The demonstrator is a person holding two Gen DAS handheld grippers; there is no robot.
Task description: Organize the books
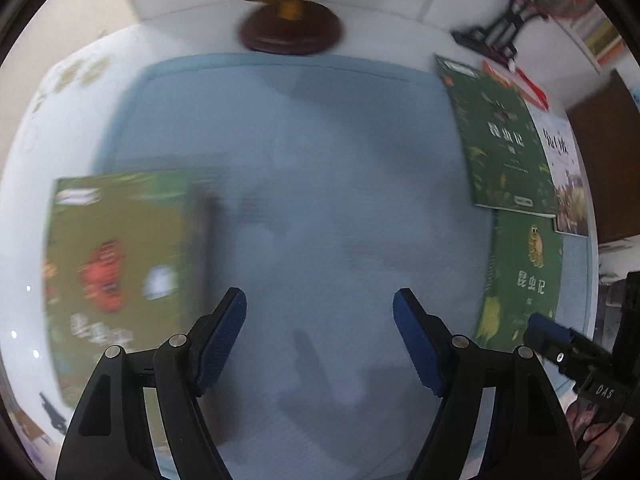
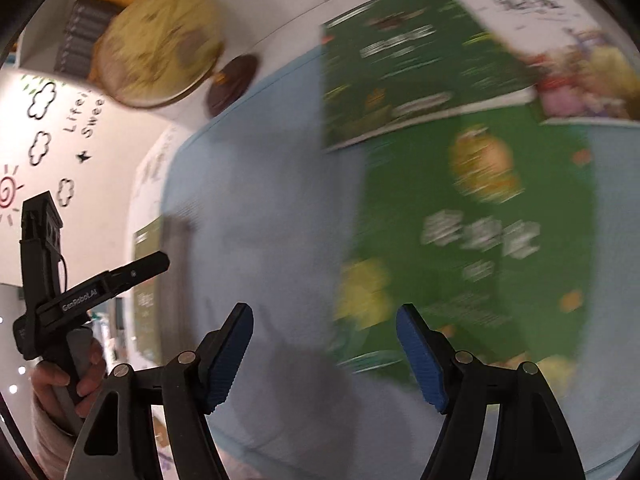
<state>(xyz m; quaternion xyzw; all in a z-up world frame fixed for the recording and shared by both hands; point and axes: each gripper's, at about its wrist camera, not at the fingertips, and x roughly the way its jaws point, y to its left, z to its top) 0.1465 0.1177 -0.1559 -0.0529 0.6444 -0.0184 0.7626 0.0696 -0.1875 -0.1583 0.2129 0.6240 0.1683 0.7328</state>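
Observation:
Several books lie on a light blue mat (image 1: pixel 312 152). In the left wrist view a blurred green book with a red figure (image 1: pixel 120 272) lies at the left, half off the mat. At the right a dark green book (image 1: pixel 500 140) overlaps a brighter green book (image 1: pixel 524 276) and a white book (image 1: pixel 564 160). My left gripper (image 1: pixel 320 332) is open and empty above the bare mat. My right gripper (image 2: pixel 324 348) is open and empty, just above the near left edge of the bright green book (image 2: pixel 472 232). The dark green book (image 2: pixel 400 64) and the white book (image 2: pixel 560 32) lie beyond it.
A globe on a dark round base (image 1: pixel 290 30) stands behind the mat on the white table. A black stand with red decoration (image 1: pixel 500 32) is at the back right. The left gripper, held by a hand, shows in the right wrist view (image 2: pixel 80 292). A wall with doodles (image 2: pixel 48 128) is behind it.

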